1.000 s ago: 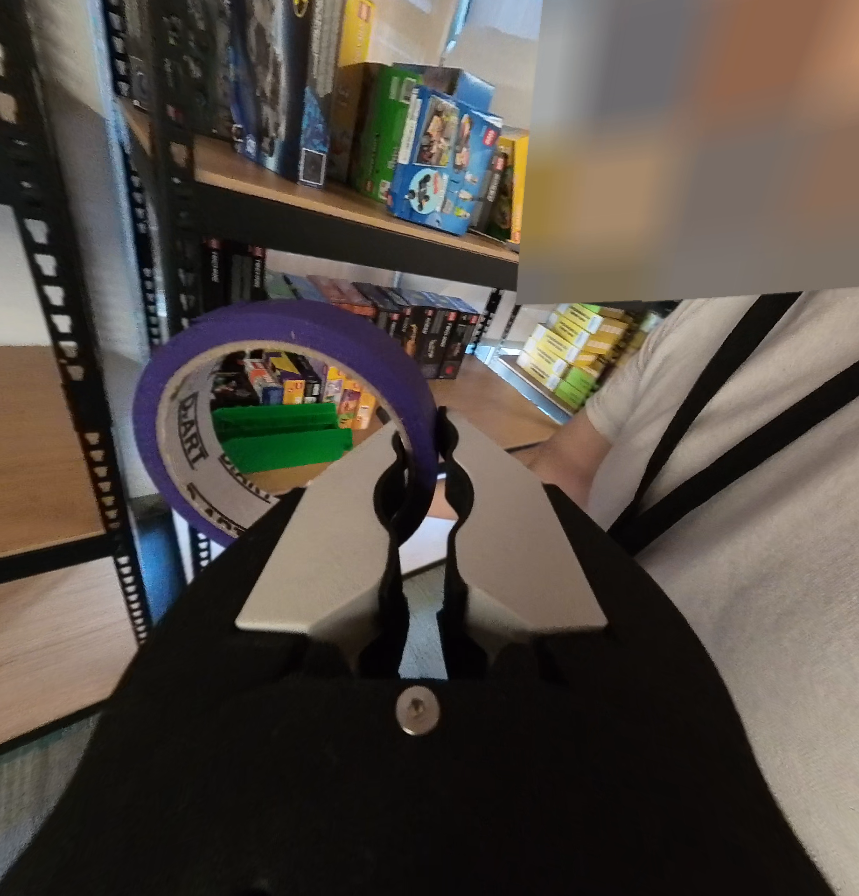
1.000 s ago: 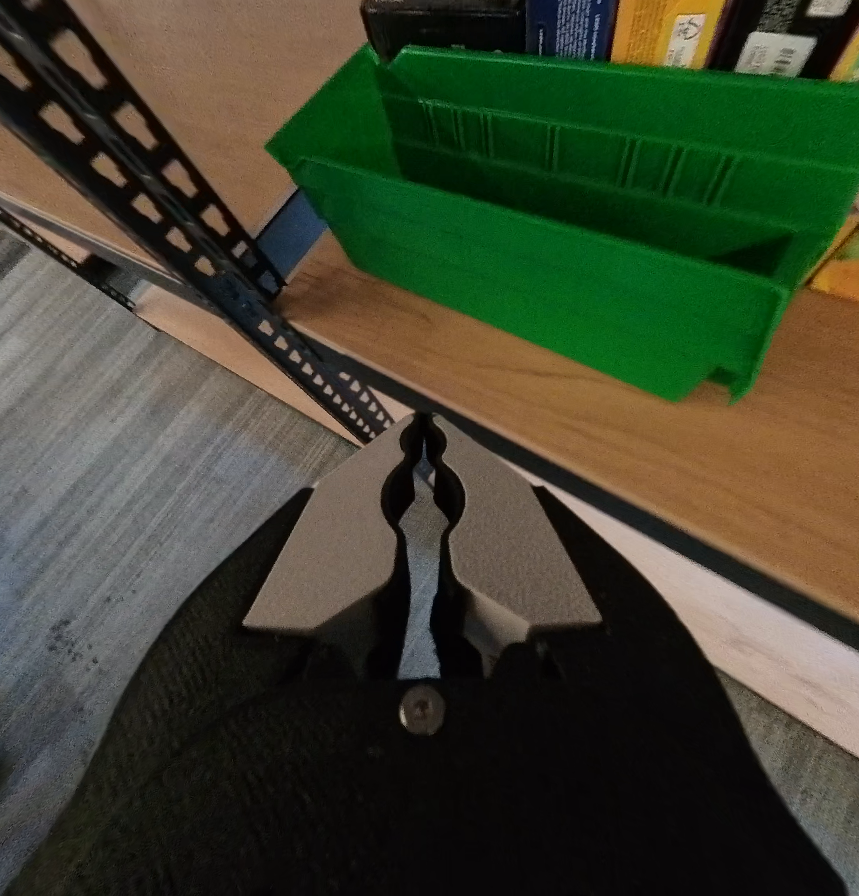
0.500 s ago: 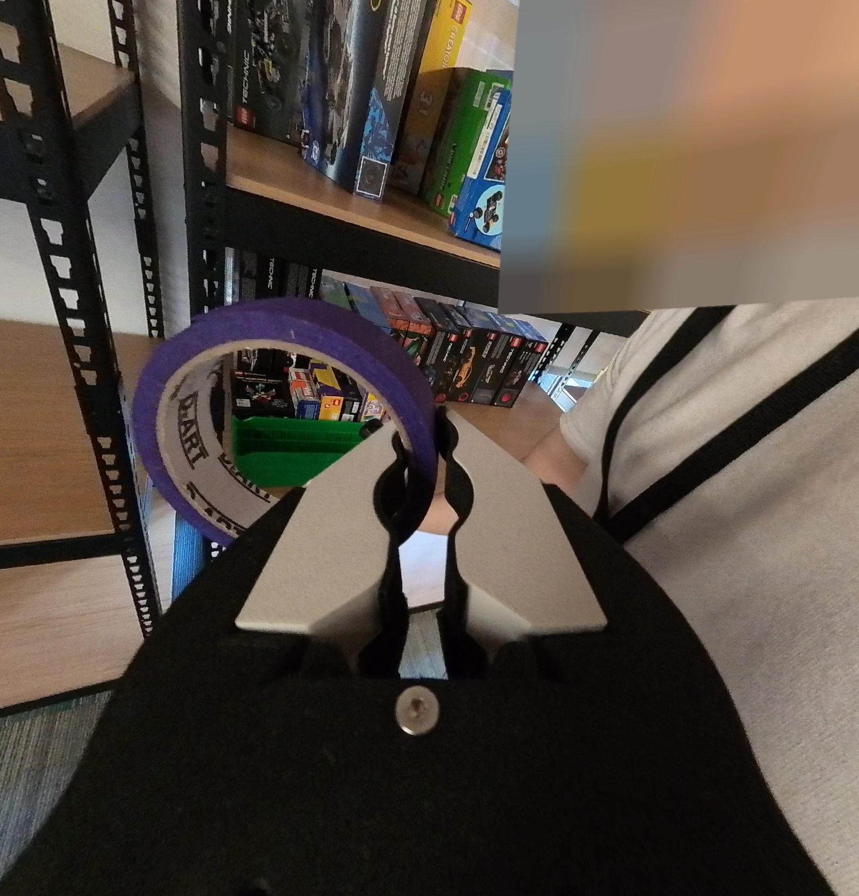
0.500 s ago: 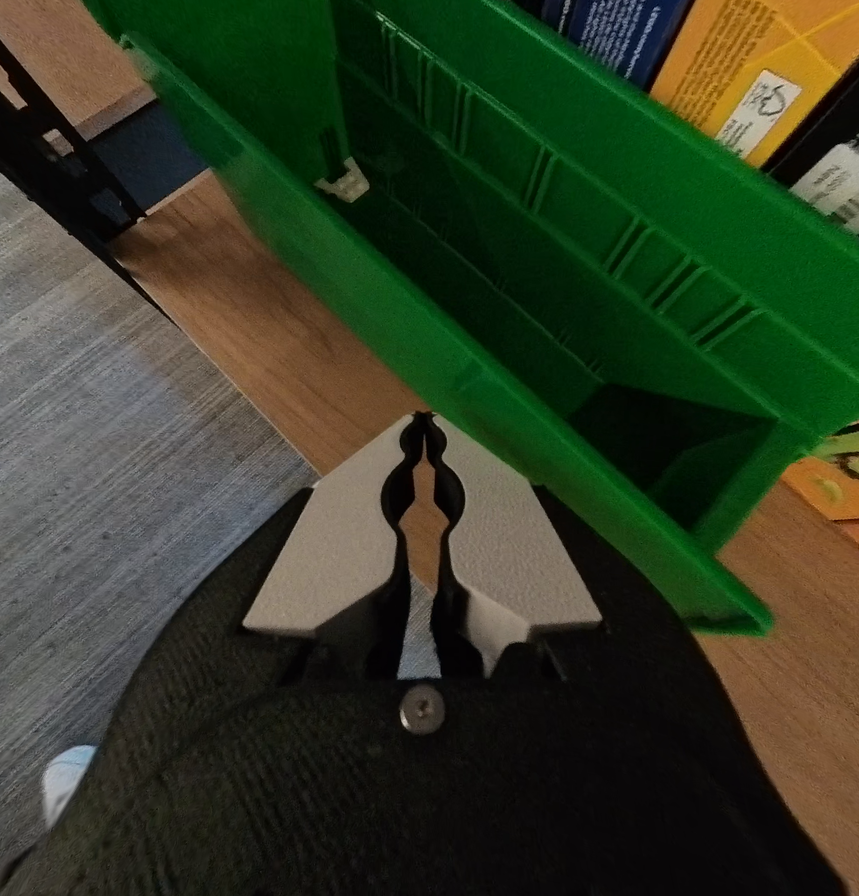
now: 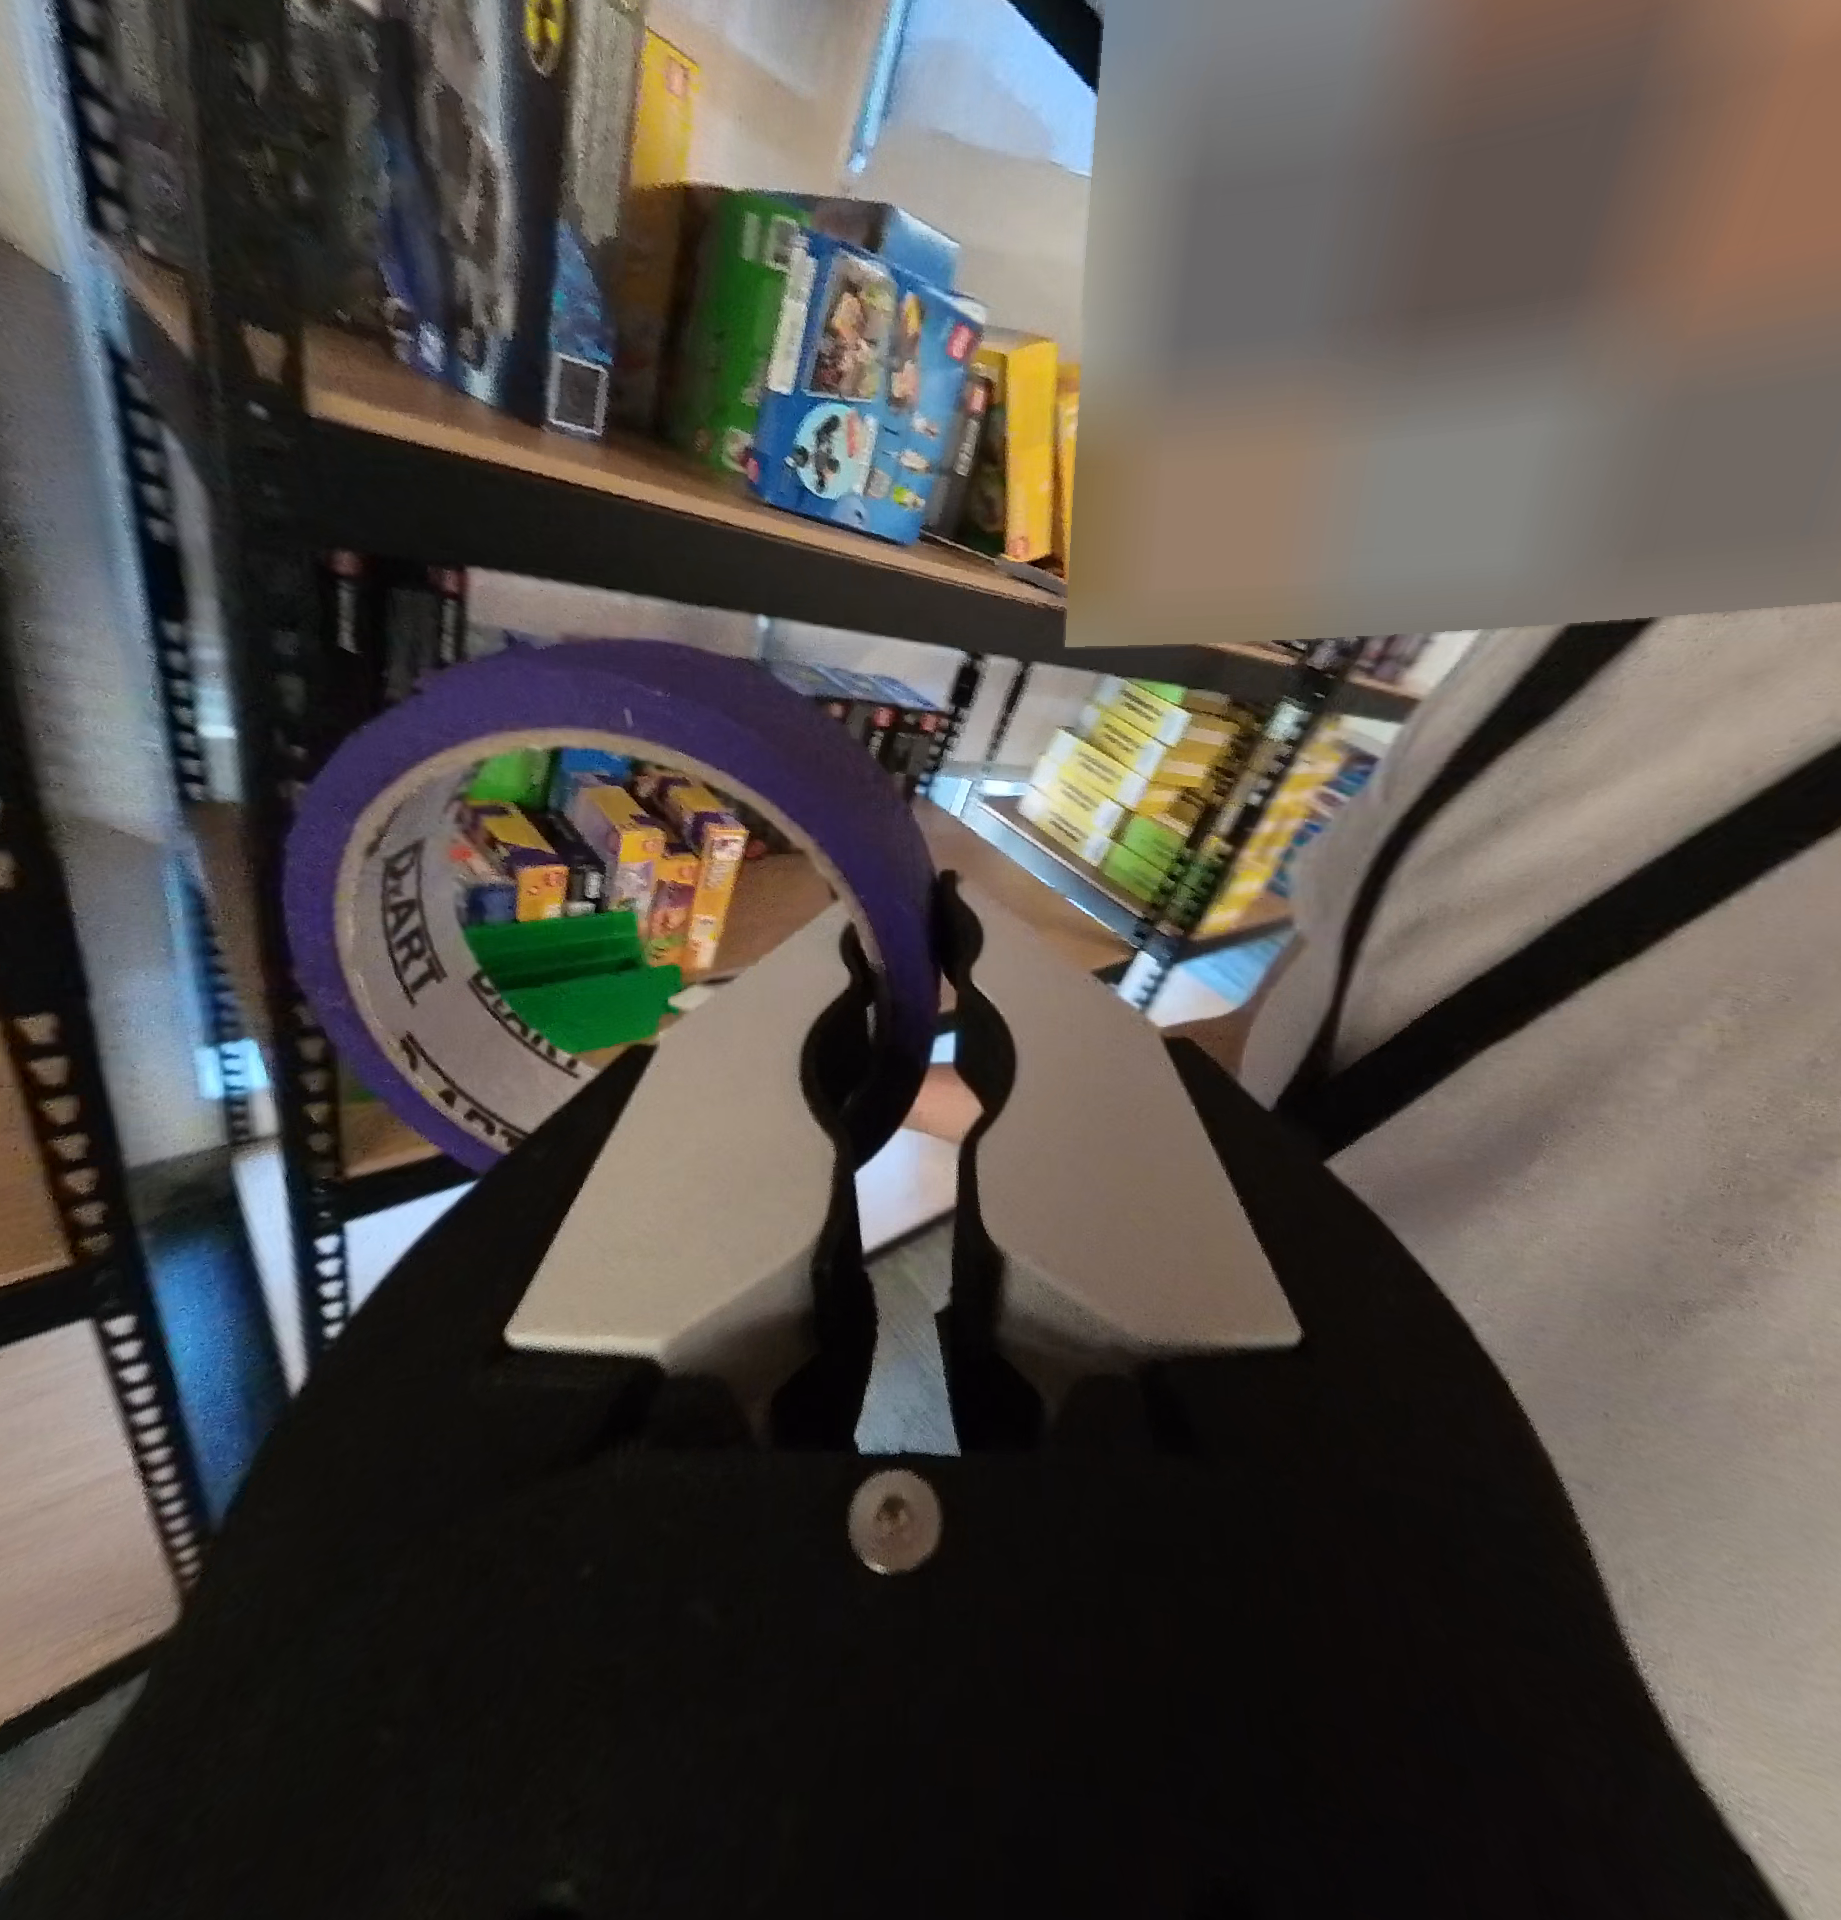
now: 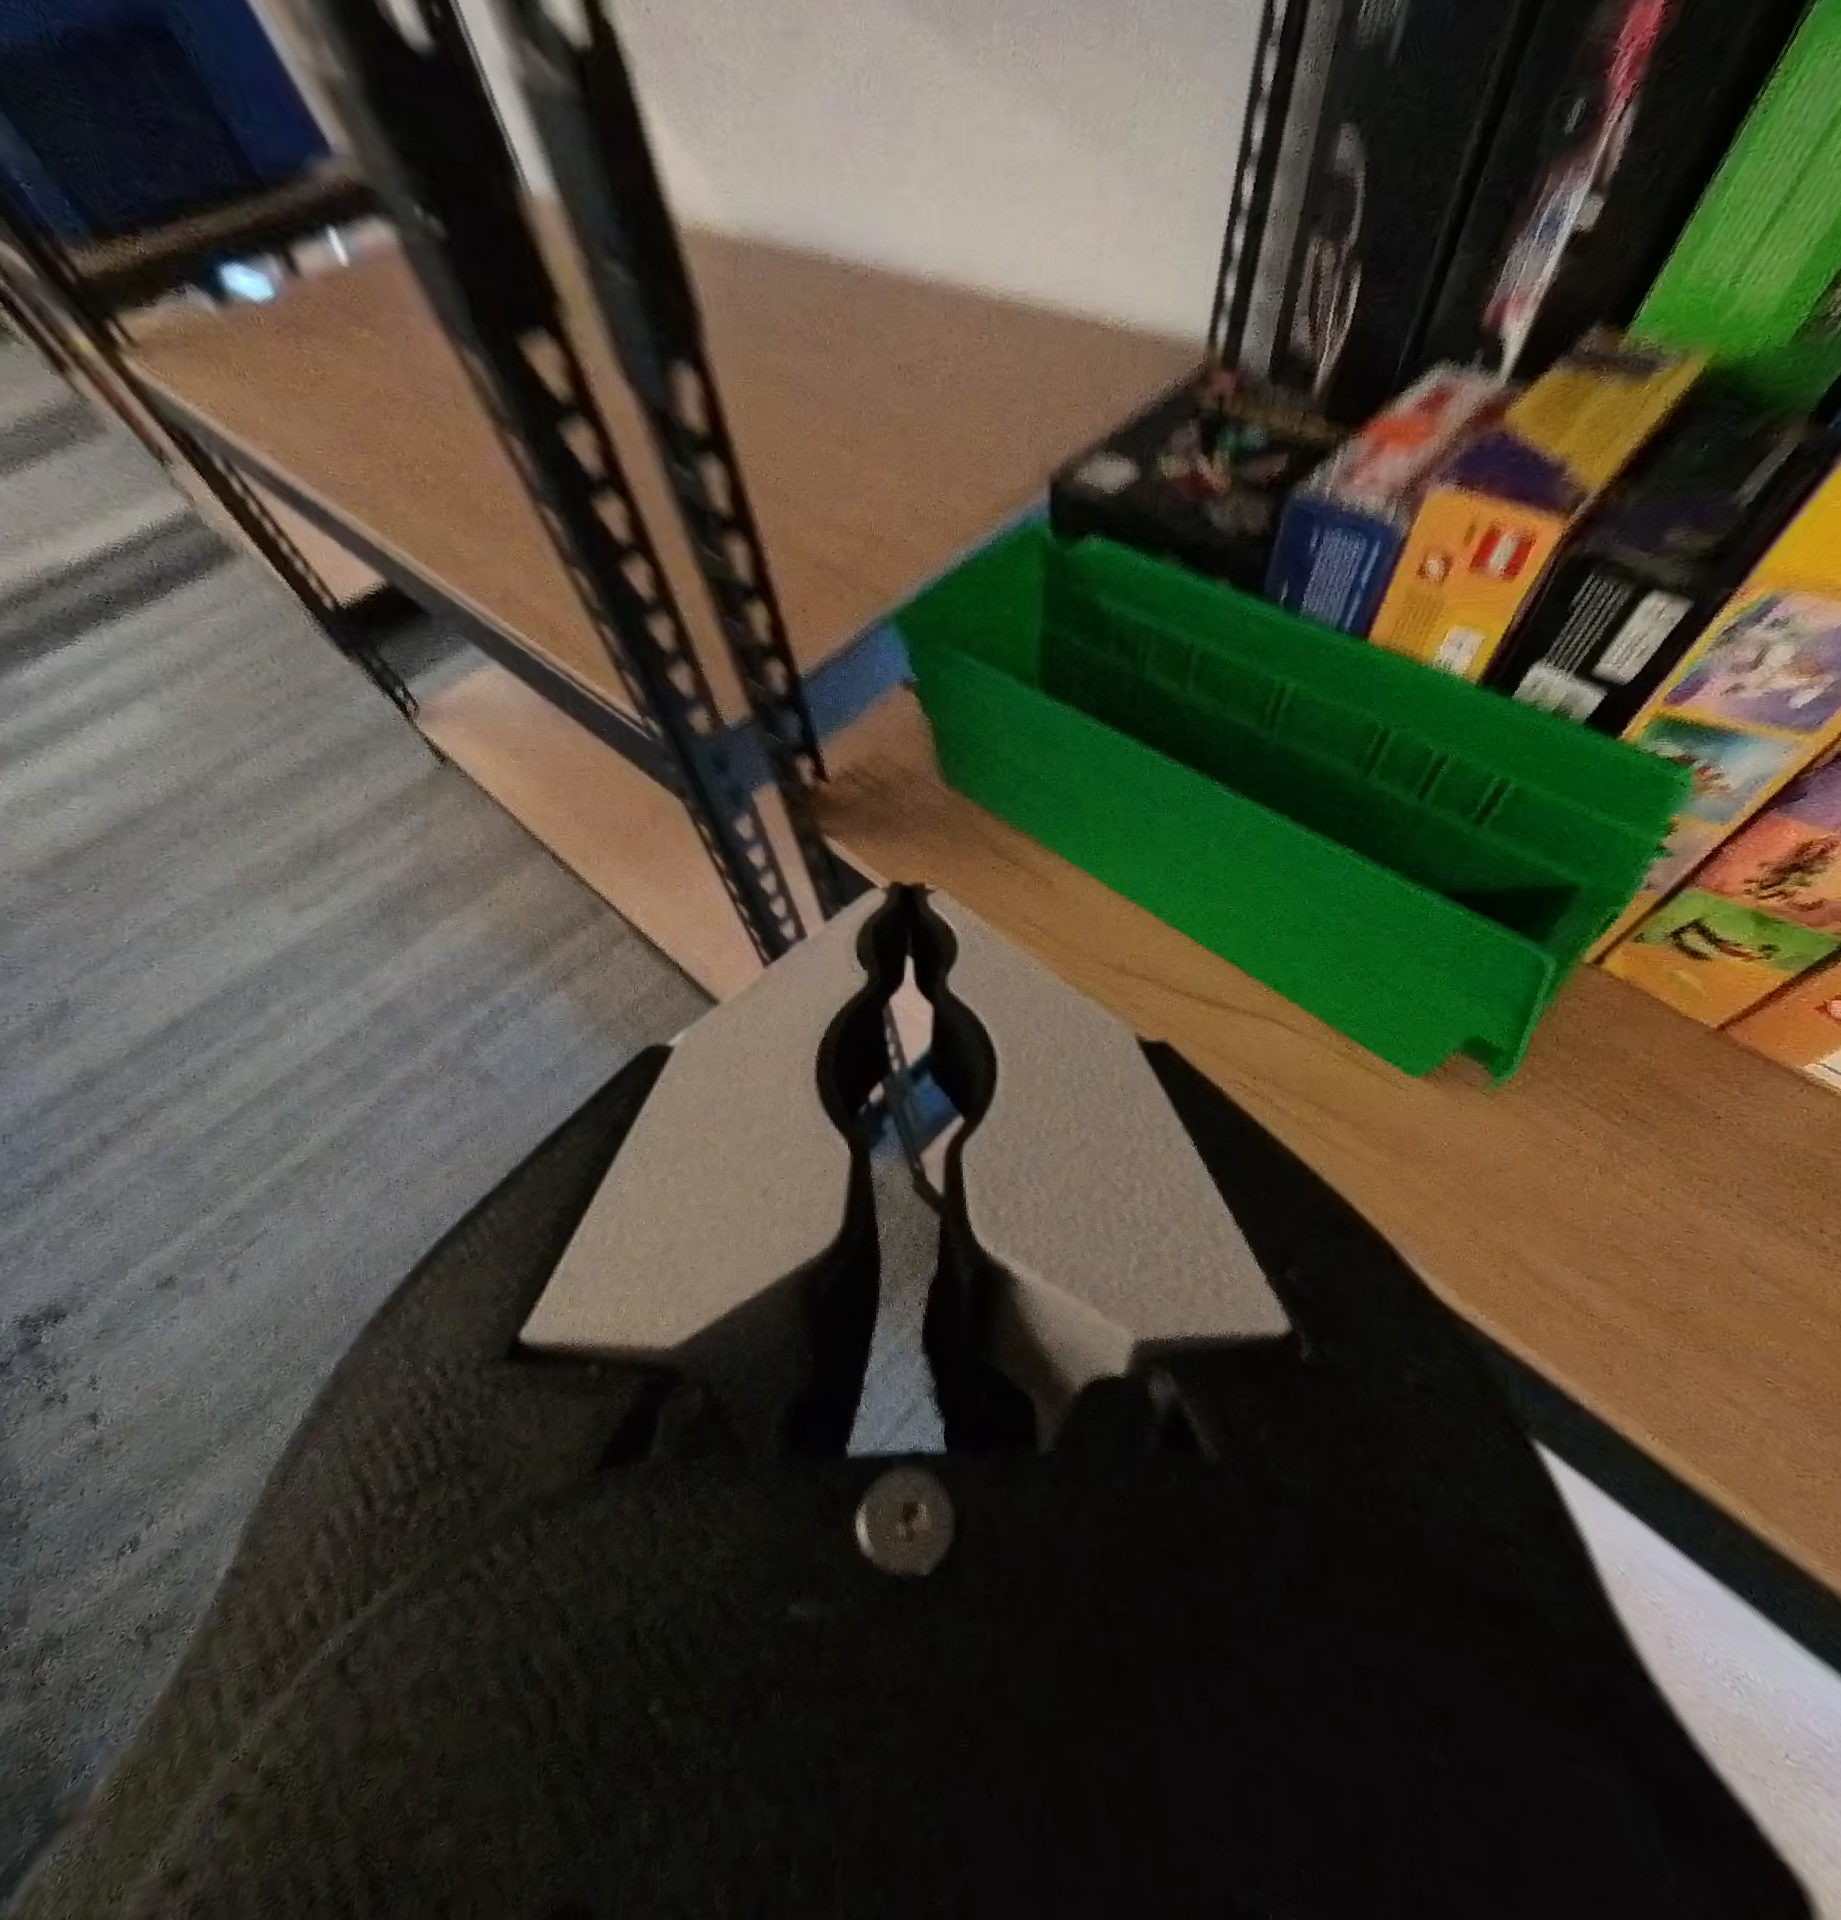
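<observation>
My left gripper (image 5: pixel 900 914) is shut on the rim of a purple tape roll (image 5: pixel 604 717) and holds it upright in the air in front of a shelf unit. Through the roll's hole I see a green plastic bin (image 5: pixel 573 982) on a lower shelf. In the right wrist view the same green bin (image 6: pixel 1259 821) stands open and empty on a wooden shelf (image 6: pixel 1518 1195), with boxes behind it. My right gripper (image 6: pixel 908 914) is shut and empty, up and left of the bin, near the shelf's front edge.
Black perforated shelf posts (image 6: pixel 635 540) stand left of the bin. Colourful boxes (image 6: pixel 1581 582) line the shelf behind it. More boxes (image 5: pixel 854 384) fill the upper shelf. A person in a light shirt with black straps (image 5: pixel 1581 1039) is at the right. Grey carpet (image 6: pixel 220 987) lies below.
My right gripper has pulled back from close over the green bin and swung left, so the whole bin and posts show. My left gripper has turned a little, still holding the tape roll.
</observation>
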`<state>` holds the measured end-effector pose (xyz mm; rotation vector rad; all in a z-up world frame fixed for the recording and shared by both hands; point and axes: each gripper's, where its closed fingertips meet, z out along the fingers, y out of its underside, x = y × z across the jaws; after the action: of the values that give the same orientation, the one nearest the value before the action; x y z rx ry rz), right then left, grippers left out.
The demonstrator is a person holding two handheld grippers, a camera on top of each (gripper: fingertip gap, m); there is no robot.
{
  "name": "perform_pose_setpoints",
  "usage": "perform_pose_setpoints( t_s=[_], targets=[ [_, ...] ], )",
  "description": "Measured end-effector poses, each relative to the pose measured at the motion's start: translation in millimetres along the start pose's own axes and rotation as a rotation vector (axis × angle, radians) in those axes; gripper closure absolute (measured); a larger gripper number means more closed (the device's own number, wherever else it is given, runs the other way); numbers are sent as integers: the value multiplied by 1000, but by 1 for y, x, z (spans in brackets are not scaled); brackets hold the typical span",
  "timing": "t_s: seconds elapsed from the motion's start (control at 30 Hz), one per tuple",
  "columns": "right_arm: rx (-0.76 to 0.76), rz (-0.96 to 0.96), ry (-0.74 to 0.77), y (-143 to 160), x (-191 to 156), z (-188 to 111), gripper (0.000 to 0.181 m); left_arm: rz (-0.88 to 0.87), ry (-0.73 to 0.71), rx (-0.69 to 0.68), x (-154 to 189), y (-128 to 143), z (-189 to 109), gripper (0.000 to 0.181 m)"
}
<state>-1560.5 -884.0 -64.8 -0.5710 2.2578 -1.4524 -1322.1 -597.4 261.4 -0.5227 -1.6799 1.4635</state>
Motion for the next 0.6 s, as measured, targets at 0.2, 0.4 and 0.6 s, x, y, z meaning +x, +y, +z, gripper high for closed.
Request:
perform_pose_setpoints(
  t_s=[0.2, 0.4, 0.6],
  targets=[
    [171, 30, -122, -29, -133, -124, 162, -22, 208, -154, -21, 44, -33, 175],
    [145, 53, -92, -47, -151, -228, 152, -201, 359, -352, -18, 114, -17, 175],
    [253, 281, -285, -56, -214, -294, 152, -774, 614, -305, 5, 134, 17, 175]
  ],
)
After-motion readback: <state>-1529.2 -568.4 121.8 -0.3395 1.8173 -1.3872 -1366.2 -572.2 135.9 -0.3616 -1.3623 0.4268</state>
